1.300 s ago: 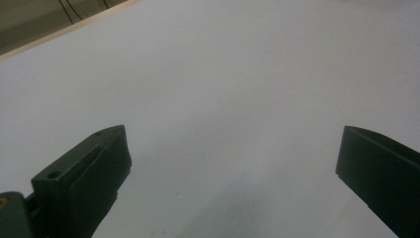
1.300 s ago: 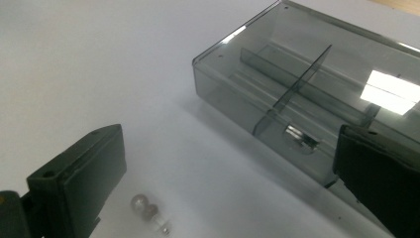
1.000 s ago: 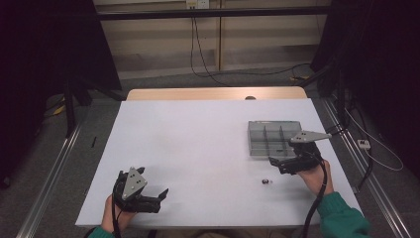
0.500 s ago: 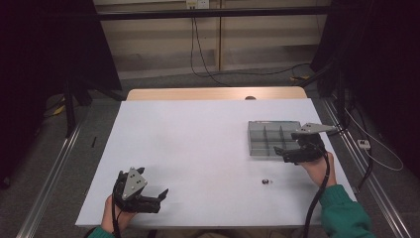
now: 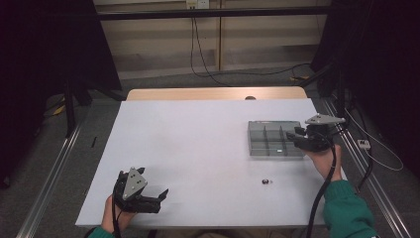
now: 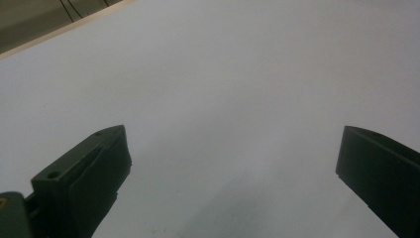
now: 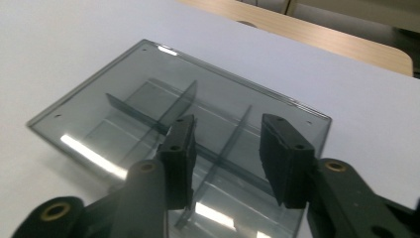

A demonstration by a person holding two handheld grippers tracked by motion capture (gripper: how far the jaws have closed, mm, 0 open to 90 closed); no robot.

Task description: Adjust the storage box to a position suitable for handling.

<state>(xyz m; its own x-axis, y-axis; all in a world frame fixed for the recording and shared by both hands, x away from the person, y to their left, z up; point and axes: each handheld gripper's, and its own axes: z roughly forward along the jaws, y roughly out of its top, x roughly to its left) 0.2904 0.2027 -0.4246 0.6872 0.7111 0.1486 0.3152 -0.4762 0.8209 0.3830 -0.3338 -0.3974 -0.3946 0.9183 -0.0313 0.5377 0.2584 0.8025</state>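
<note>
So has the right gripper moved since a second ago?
Yes. The right gripper went from beside the small dark part up the table to the grey divided tray; its jaws have been closing, nothing between them.

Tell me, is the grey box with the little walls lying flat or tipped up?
Flat. The grey box lies level on the white table, and in the right gripper view its whole bottom edge sits on the table.

On the table, the divided tray lies toward the right edge, about midway back. The right gripper sits at the tray's right end, over its compartments. A small object, perhaps a screw, lies in front of the tray, apart from it. The left gripper rests near the front left corner
</note>
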